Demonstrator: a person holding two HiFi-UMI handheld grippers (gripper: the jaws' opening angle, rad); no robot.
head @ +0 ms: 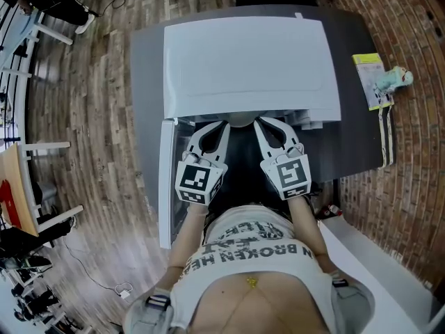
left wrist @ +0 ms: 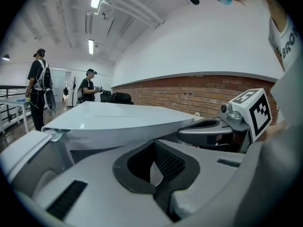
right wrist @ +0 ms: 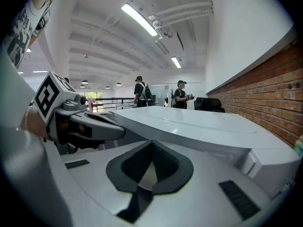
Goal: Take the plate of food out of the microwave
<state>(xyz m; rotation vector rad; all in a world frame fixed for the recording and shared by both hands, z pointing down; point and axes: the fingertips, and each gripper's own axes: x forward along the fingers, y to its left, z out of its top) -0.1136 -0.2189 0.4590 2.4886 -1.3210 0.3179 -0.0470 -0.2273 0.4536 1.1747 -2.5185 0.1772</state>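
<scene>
Shirt [head: 243, 245] nearest in head view; print reads "BROKEN HE", rest cut off. At microwave [head: 250, 61] mouth, left gripper [head: 222, 126] and right gripper [head: 259, 122] side by side; door [head: 165, 186] swung open. Pale curved edge [head: 241, 120] between their tips, possibly plate rim; food not visible. Yellow packet [head: 367, 81] on surface [head: 354, 141], print too small to read.

Left gripper view: jaws closed, nothing gripped.

Right gripper view: jaws closed, nothing gripped.

Judgement: door opening done; grasp and lift-out of plate still to do.
</scene>
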